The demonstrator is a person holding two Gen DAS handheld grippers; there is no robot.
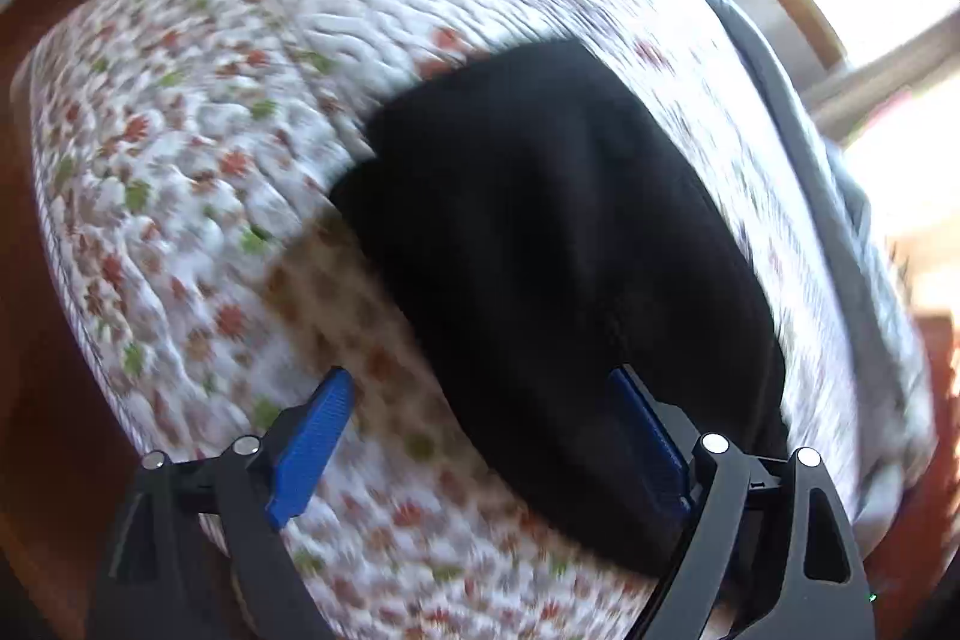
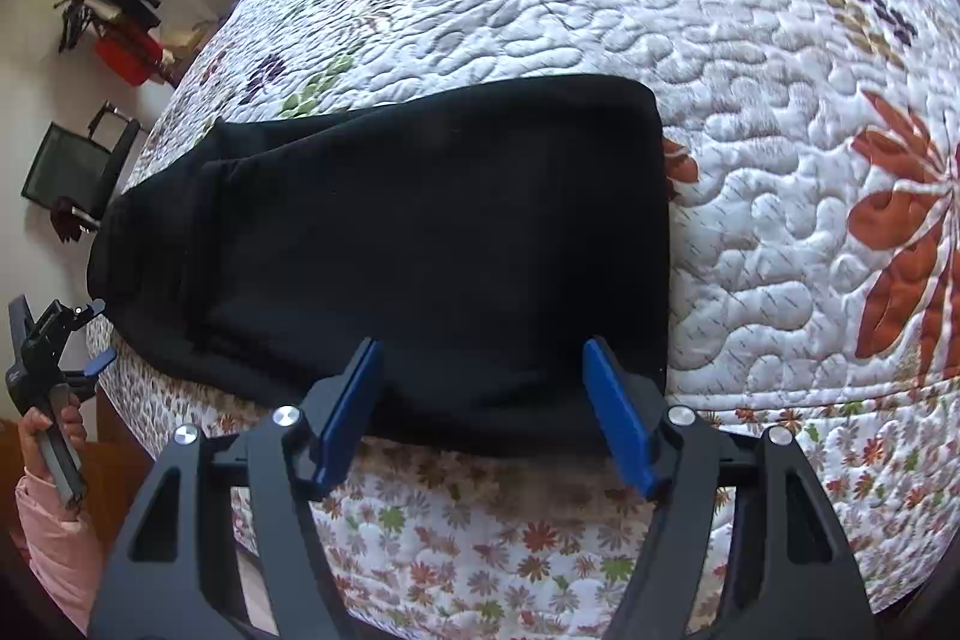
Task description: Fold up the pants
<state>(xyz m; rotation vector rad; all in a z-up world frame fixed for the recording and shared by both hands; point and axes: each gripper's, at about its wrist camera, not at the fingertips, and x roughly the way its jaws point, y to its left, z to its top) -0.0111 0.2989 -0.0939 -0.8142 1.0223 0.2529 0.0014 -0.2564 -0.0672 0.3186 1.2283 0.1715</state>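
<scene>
While the black pants [image 2: 408, 244] lie folded flat on the floral quilt [image 2: 780, 148], near the bed's near edge, I see both tongs spread wide — nothing pinched. R gripper [image 2: 483, 409] hovers over the pants' near hem, pads apart from the cloth. L gripper [image 1: 489, 451] is off to the left, gripped by a hand [image 2: 45, 430] w/ pink sleeve [image 2: 51, 538] — its view is blurred.

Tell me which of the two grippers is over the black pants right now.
The right gripper, open above the pants' near edge. The left gripper is off past their end.
</scene>
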